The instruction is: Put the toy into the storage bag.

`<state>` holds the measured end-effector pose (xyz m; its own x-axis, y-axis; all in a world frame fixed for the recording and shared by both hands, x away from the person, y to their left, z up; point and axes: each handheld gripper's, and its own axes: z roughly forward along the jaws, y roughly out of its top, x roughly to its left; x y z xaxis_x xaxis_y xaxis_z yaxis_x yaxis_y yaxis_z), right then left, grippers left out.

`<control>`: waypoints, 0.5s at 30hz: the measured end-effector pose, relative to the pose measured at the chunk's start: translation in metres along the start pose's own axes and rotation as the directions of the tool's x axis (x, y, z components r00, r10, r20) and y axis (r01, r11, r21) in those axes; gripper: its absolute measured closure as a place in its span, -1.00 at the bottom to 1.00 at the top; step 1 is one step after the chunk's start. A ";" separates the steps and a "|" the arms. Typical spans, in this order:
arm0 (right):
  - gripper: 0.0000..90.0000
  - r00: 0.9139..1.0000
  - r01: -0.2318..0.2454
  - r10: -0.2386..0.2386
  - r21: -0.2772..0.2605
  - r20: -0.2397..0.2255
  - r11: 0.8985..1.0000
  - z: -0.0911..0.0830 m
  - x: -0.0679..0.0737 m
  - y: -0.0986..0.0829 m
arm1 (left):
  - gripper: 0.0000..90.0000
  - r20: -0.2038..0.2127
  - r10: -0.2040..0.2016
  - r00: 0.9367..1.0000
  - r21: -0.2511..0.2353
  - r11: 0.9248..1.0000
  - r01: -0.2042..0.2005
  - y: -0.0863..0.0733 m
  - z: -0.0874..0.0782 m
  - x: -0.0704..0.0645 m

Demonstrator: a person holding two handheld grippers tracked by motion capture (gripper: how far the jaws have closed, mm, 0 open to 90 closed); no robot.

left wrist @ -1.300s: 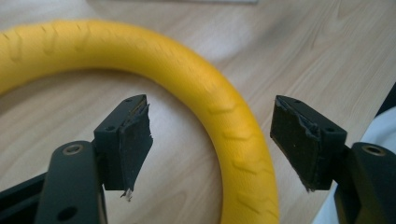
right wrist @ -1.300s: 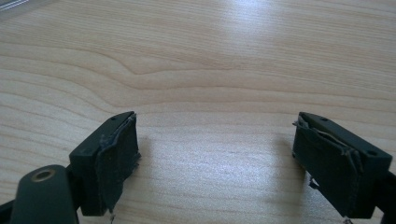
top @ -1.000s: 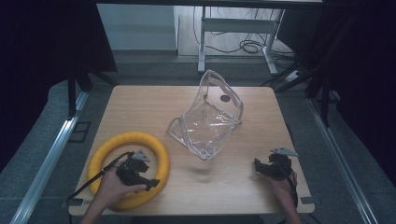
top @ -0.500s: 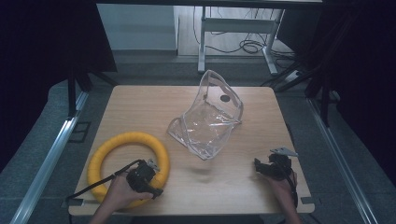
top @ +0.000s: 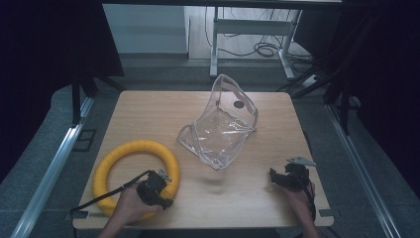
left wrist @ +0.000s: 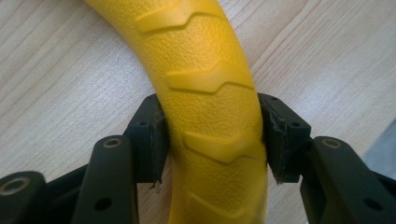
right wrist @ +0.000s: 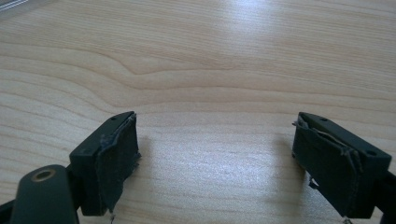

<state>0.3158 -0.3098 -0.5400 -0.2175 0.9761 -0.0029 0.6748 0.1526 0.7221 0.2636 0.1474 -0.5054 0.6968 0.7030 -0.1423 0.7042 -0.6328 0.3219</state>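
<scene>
At the near edge of the tabletop [top: 148,106], the left gripper [top: 157,190] is sitting on the near right part of the yellow ring [top: 136,174]. In the left gripper view its two black jaws are hugging the ring's thick tube [left wrist: 212,121], one on each side, and both pads look like they are touching it, so it is clamped on the ring. The tube is running straight away between the jaws, then bending off to the left. The right gripper [top: 285,177] is resting low near the right front corner, with its jaws wide apart over bare wood [right wrist: 215,74] and holding nothing. A little farther back, the clear plastic bag [top: 223,126] is standing open in the middle, up and to the right of the ring. The left hand [top: 130,208] is the one holding the ring, while the right gripper is probably closer to the bag, though that is hard to judge from above.
</scene>
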 end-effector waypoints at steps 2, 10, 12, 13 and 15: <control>-0.67 1.000 -0.001 0.001 -0.001 0.002 1.000 0.000 0.000 0.000 | 0.06 0.030 -0.010 1.000 -0.006 1.000 0.010 -0.001 -0.001 0.003; -0.65 1.000 0.001 -0.001 -0.004 0.007 1.000 0.000 0.000 0.000 | 0.06 0.208 -0.058 0.976 -0.111 0.990 0.082 -0.007 -0.025 0.025; -0.65 1.000 0.002 -0.002 -0.004 0.009 1.000 0.000 -0.001 0.000 | 0.06 0.240 -0.061 0.969 -0.137 0.986 0.096 -0.008 -0.032 0.029; -0.65 1.000 0.002 -0.002 -0.004 0.009 1.000 0.000 -0.001 0.000 | 0.06 0.252 -0.061 0.966 -0.148 0.984 0.100 -0.009 -0.036 0.031; -0.65 1.000 0.001 0.000 -0.003 0.009 1.000 0.000 0.000 0.000 | 0.06 0.278 -0.064 0.958 -0.176 0.977 0.117 -0.010 -0.042 0.035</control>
<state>0.3157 -0.3103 -0.5399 -0.2112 0.9774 -0.0099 0.6727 0.1526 0.7240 0.2754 0.1918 -0.4739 0.6605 0.6243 -0.4171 0.7455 -0.4794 0.4631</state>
